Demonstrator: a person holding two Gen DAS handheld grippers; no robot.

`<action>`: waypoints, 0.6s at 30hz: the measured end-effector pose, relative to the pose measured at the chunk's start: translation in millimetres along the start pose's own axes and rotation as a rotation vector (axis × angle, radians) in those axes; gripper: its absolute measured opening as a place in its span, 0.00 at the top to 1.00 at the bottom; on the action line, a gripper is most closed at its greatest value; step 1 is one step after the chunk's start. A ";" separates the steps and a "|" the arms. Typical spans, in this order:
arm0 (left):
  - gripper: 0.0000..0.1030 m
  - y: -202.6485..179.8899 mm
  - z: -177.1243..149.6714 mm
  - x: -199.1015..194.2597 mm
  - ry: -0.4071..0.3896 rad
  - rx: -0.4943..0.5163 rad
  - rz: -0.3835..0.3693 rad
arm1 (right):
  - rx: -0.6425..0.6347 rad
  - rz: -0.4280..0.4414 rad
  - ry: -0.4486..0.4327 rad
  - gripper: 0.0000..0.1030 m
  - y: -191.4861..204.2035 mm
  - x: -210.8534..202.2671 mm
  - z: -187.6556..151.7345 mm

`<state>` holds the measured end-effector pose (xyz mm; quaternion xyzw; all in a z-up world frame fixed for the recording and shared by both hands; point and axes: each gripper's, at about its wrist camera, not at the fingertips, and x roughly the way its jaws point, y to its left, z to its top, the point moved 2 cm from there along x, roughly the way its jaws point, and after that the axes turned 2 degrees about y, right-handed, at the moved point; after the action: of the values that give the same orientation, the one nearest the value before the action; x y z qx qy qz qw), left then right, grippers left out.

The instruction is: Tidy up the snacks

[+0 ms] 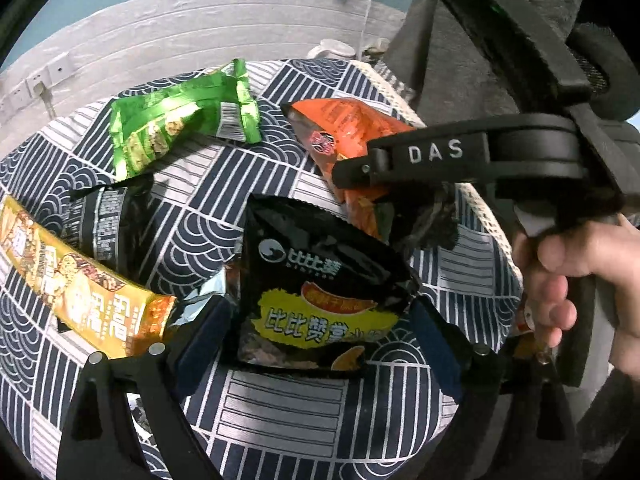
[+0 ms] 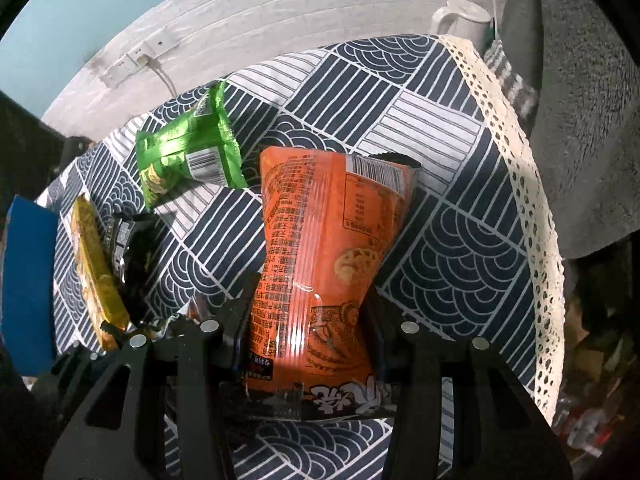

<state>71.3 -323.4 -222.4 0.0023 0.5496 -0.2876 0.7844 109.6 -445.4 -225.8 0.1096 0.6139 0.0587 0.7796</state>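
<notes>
Pinching the orange packet [image 2: 320, 248], the right hand-held gripper [image 2: 308, 316] contrasts with the left hand-held gripper [image 1: 320, 320], spread around the black packet [image 1: 316, 288].

A tablecloth [image 1: 280, 412] in navy and white covers the tabletop, patterned in blocks of wave-like arcs and parallel stripes, with a cream lace trim [image 2: 532, 208] along its edge. On it lie 5 snack packets: a shiny green packet [image 1: 180, 128] with a white barcode patch, an orange packet [image 2: 320, 264] printed with dark text (a black band crosses its bottom end), a black packet [image 1: 320, 292] with a yellow label and white lettering, a golden-yellow bar wrapper [image 1: 80, 280], and a black packet with silver print [image 1: 104, 224]. The gripper fingers are black with blue pads [image 1: 434, 332]. The wall [image 2: 280, 16] behind is white brick.
</notes>
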 end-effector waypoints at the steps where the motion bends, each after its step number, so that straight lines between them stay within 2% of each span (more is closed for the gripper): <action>1: 0.11 0.1 -0.6 0.3 -0.002 0.005 0.001 | 0.000 0.000 -0.001 0.56 -0.4 0.0 0.4; 8: 0.10 -4.4 3.2 19.2 0.020 0.097 0.091 | -0.007 -0.003 -0.003 0.56 2.0 -0.1 0.7; 10: 0.16 -9.1 4.2 22.3 0.022 0.140 0.112 | -0.004 -0.003 -0.002 0.56 2.1 0.0 0.8; 12: 0.42 -14.4 5.2 25.4 0.027 0.177 0.121 | -0.003 -0.005 -0.005 0.56 2.1 -0.5 1.0; 16: 0.43 -12.8 8.8 28.6 0.051 0.167 0.104 | -0.011 -0.034 -0.015 0.56 0.3 -2.4 1.7; 18: 0.43 -8.6 10.9 25.3 0.041 0.165 0.126 | -0.005 -0.034 -0.018 0.56 -3.1 -5.6 0.8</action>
<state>82.5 -345.4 -237.2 0.1071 0.5388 -0.2820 0.7865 109.0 -449.7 -221.1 0.0975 0.6085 0.0460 0.7862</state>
